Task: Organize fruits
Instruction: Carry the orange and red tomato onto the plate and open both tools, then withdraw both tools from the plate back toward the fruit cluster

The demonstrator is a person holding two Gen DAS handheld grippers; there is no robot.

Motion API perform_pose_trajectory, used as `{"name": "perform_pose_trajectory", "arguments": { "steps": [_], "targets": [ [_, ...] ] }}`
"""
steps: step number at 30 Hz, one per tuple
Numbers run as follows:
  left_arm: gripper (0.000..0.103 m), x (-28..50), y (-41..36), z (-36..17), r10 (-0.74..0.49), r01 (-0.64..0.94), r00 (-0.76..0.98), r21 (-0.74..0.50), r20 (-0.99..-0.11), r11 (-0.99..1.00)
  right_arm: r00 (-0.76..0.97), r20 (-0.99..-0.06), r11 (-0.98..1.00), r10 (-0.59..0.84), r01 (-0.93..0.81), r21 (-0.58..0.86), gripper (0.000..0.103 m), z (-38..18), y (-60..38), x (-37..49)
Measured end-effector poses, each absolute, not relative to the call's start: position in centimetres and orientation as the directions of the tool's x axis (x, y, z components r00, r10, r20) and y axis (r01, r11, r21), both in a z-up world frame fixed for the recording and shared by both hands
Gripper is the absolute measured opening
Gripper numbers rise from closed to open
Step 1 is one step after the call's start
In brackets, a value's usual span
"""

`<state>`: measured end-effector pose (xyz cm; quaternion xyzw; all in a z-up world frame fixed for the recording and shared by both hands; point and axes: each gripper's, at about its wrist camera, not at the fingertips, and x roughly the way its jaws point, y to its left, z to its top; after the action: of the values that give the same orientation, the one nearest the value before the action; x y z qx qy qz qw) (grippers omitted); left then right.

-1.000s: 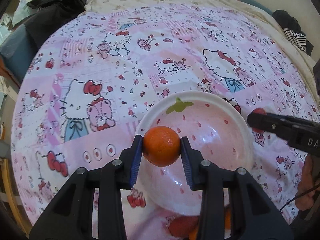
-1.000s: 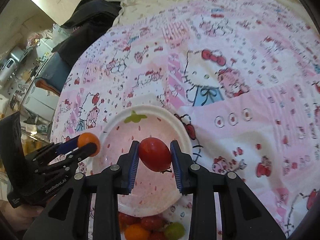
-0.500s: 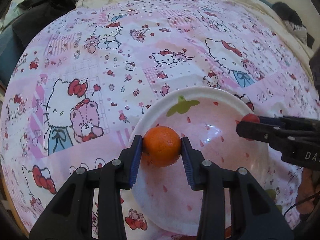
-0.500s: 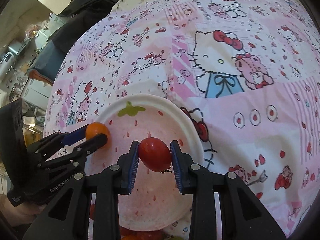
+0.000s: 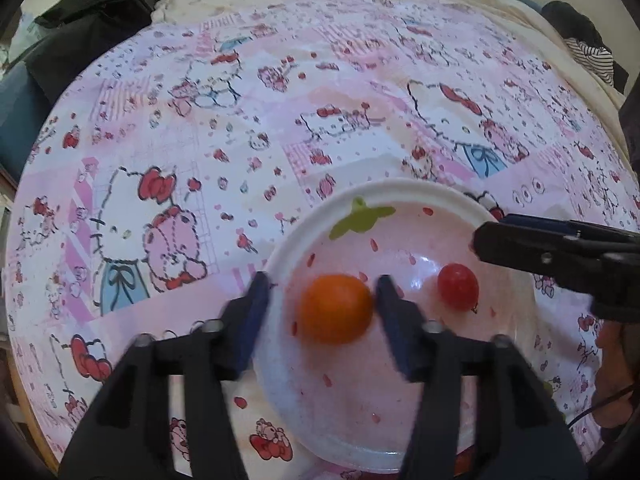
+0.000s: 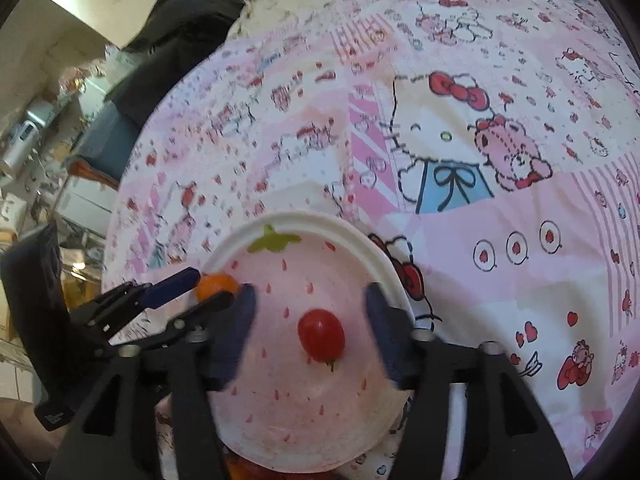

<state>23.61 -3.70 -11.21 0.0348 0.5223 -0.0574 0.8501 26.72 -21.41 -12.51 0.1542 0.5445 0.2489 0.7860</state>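
A white bowl (image 5: 404, 196) with a pink strawberry pattern sits on the Hello Kitty cloth; it also shows in the right wrist view (image 6: 320, 220). An orange fruit (image 5: 336, 308) lies in the bowl between the spread fingers of my left gripper (image 5: 318, 304), which is open. A red cherry tomato (image 6: 321, 334) lies in the bowl between the spread fingers of my right gripper (image 6: 306, 320), also open. The tomato (image 5: 458, 286) shows in the left wrist view under the right gripper (image 5: 560, 248). The orange fruit (image 6: 216, 284) and the left gripper (image 6: 188, 292) show at the left of the right wrist view.
More fruits (image 6: 248, 468) peek out from under the bowl's near rim. Dark clothing (image 5: 88, 12) lies at the far left of the bed, striped clothing (image 5: 596, 56) at the far right. Shelves and clutter (image 6: 36, 152) stand off the left edge.
Both grippers have opened. The orange fruit and the red tomato have dropped from the fingers into the bowl.
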Motion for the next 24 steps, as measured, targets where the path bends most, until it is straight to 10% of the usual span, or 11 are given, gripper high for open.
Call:
{"name": "perform_pose_trajectory", "arguments": {
  "steps": [4,24],
  "targets": [
    [0.075,23.4,-3.3,-10.8,-0.060,0.125,0.461,-0.003,-0.885,0.992,0.311,-0.761,0.822,0.570,-0.210,0.530,0.072,-11.3,-22.3,26.7],
    [0.075,19.6,-1.2,-4.7,-0.004,0.005,0.576,-0.001,-0.817,1.000,0.475,-0.755,0.891,0.452,-0.196,0.410,0.083,-5.6,-24.5,22.9]
  ]
}}
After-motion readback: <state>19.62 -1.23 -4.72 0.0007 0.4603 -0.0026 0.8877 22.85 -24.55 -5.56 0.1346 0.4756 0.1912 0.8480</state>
